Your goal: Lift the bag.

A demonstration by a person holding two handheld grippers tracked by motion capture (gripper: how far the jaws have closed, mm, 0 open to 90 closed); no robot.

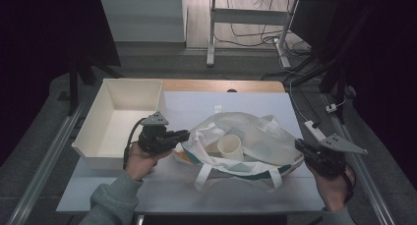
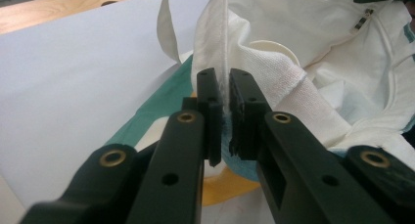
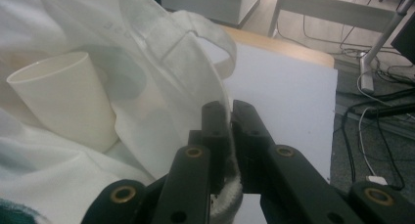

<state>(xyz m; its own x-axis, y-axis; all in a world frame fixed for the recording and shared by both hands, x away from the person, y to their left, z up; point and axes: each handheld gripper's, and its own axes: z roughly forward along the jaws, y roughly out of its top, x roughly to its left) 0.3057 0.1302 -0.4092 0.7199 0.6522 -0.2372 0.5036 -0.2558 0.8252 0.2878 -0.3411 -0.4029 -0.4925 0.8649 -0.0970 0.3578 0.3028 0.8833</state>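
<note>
A white bag point(image 1: 255, 141) lies on the tabletop point(image 1: 196, 107) in front of me, its mouth spread wide between my two hands. My left hand-held gripper point(image 2: 222, 94) is clenched on the bag's left rim, a thin fold of white cloth pinched upright between its jaws. My right hand-held gripper point(image 3: 230, 121) is clenched on the opposite rim at the bag's right end, cloth bunched between its jaws too. In the high view the left hand-held gripper point(image 1: 184, 135) sits at the bag's left edge and the right hand-held gripper point(image 1: 299, 145) at its right edge, so the bag lies between them, touching both.

Inside the open bag a cream cup point(image 1: 230, 146) lies tilted on its side. The bag has teal trim and white straps point(image 1: 204, 172) that trail toward me. A white bin point(image 1: 123, 119) stands on the tabletop just left of my left hand point(image 1: 140, 161), apart from the bag.
</note>
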